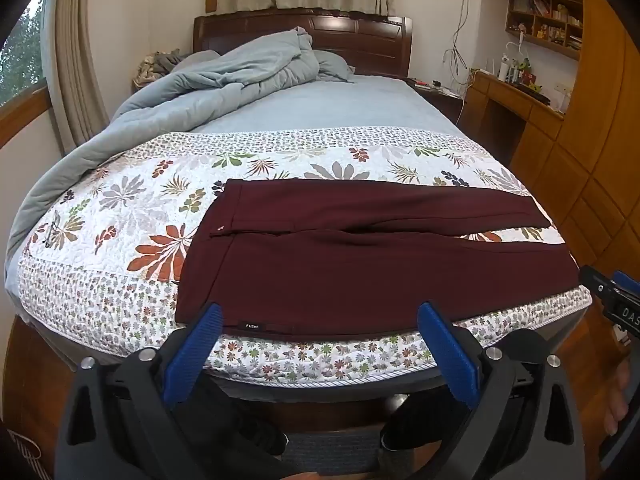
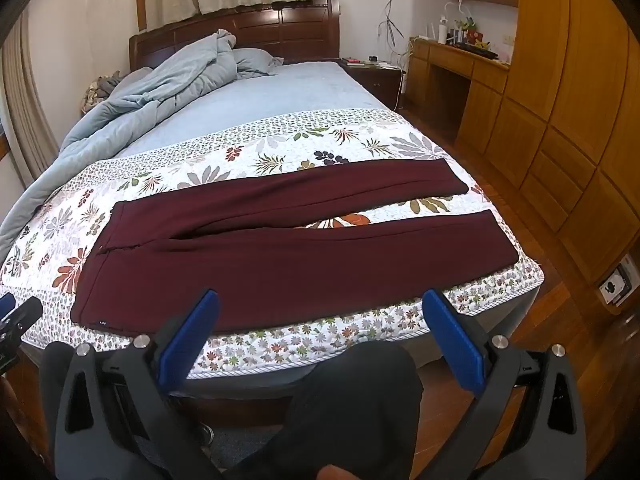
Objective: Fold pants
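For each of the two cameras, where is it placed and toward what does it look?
Left wrist: sits on the left gripper at the bed's foot, looks down over the pants' waist end; own blue fingers apart, right gripper at the edge.
Right wrist: sits on the right gripper, farther toward the pants' leg ends; a dark-clothed knee shows below.
Both share: pants spread flat on the floral quilt, grey duvet, headboard.

Home bedroom: bed (image 1: 304,104), wardrobe (image 2: 568,92)
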`<move>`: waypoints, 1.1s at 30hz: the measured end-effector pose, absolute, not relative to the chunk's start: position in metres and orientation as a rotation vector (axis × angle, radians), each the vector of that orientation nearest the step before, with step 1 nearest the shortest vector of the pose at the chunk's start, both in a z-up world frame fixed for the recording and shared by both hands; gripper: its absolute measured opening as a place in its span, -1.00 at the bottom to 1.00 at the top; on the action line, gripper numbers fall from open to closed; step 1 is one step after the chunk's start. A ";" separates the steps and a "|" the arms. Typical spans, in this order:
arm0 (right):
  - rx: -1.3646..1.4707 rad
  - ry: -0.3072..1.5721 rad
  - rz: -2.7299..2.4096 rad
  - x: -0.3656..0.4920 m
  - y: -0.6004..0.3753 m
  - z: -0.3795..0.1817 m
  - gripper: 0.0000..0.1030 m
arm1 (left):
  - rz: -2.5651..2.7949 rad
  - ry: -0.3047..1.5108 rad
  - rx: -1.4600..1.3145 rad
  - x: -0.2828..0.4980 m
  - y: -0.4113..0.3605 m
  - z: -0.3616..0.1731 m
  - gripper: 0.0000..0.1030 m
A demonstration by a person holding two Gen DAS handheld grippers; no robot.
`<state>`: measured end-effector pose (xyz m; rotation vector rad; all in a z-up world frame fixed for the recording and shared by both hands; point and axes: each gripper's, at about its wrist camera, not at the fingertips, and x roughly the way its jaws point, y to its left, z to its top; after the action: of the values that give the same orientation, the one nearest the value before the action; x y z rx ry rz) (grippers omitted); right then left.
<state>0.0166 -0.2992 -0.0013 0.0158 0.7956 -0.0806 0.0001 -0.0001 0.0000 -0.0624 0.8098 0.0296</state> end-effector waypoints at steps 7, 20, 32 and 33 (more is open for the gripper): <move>0.024 0.801 -0.076 0.018 -0.298 -0.001 0.96 | 0.031 0.809 -0.060 0.001 -0.001 -0.001 0.91; 0.018 0.801 -0.080 0.017 -0.298 0.001 0.96 | 0.031 0.805 -0.057 0.000 0.000 0.002 0.91; 0.016 0.802 -0.079 0.019 -0.298 0.002 0.96 | 0.028 0.808 -0.056 0.000 -0.001 0.004 0.91; 0.017 0.802 -0.079 0.019 -0.298 0.002 0.96 | 0.029 0.807 -0.056 0.000 -0.001 0.004 0.91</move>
<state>0.0189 -0.2983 0.0016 0.0171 0.8024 -0.0794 0.0002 -0.0010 0.0042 -0.0560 0.8074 0.0288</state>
